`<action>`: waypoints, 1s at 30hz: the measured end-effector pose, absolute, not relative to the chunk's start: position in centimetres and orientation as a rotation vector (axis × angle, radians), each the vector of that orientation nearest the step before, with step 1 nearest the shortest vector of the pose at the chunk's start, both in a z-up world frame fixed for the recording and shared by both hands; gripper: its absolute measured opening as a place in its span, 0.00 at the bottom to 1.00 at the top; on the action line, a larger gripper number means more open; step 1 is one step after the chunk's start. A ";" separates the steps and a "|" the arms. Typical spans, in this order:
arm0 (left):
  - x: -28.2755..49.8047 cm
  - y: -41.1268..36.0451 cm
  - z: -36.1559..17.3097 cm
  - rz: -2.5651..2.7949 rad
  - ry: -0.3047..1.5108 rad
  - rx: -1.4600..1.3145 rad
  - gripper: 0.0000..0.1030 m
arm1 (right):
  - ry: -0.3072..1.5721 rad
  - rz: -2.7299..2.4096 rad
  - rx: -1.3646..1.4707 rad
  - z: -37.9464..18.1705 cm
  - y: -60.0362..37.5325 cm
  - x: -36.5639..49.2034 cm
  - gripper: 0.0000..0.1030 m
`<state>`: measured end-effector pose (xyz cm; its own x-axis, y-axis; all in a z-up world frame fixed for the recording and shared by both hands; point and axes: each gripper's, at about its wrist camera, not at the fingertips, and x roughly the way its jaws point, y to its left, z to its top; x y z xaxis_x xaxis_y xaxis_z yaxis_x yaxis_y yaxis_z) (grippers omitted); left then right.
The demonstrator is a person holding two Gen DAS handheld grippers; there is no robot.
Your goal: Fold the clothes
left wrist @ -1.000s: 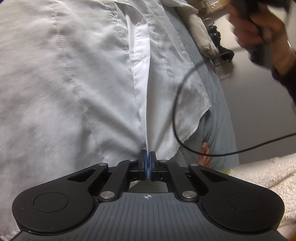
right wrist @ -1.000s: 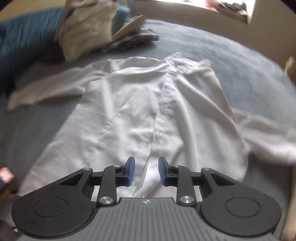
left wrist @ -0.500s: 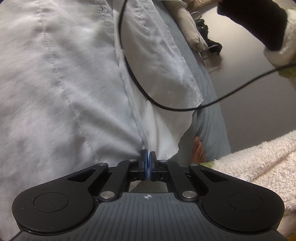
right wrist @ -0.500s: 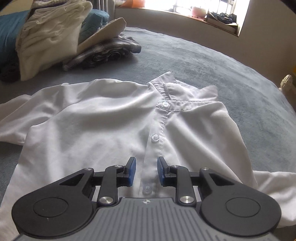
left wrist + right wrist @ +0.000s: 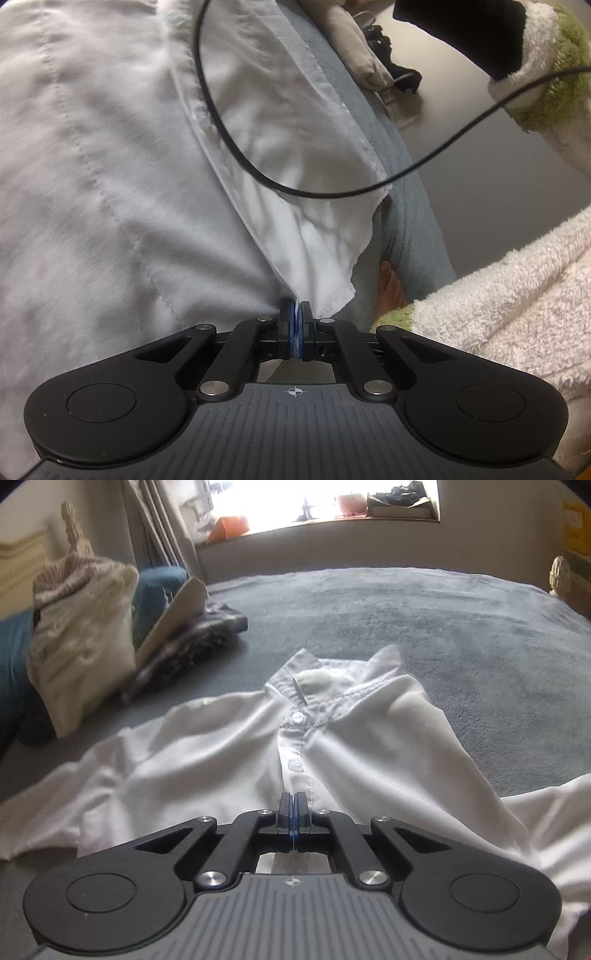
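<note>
2 grippers are pinching the white shirt (image 5: 229, 760), which is lying flat on the grey bed (image 5: 406, 605). The left gripper (image 5: 295, 317) is pressed together on the bottom hem by the button strip. The right gripper (image 5: 291, 808) is pressed together on the button strip higher up, below the collar (image 5: 306, 679). It looks like the grab before a fold. Next, both hands likely need to lift and carry together. The bed edge and a black cable (image 5: 229, 136) are close on the left gripper's side; past the collar is lots of open bed.
</note>
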<state>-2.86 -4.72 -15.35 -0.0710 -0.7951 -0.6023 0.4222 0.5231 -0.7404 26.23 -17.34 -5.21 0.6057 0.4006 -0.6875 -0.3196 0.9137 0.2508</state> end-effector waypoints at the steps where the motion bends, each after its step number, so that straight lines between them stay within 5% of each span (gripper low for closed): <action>1: -2.9 -4.8 -15.3 -1.043 1.283 -0.364 0.00 | 0.813 0.430 0.147 -5.0 -17.9 26.3 0.00; 11: -3.7 -5.4 -14.6 -1.055 1.222 -0.285 0.00 | 0.798 0.550 0.416 -5.4 -20.4 27.5 0.00; 21: -3.7 -5.7 -14.5 -1.050 1.236 -0.268 0.00 | 0.918 0.477 0.254 -8.6 -17.3 28.2 0.04; 30: -3.9 -5.9 -14.5 -1.024 1.233 -0.265 0.01 | 0.863 0.470 0.353 -2.7 -25.3 24.5 0.07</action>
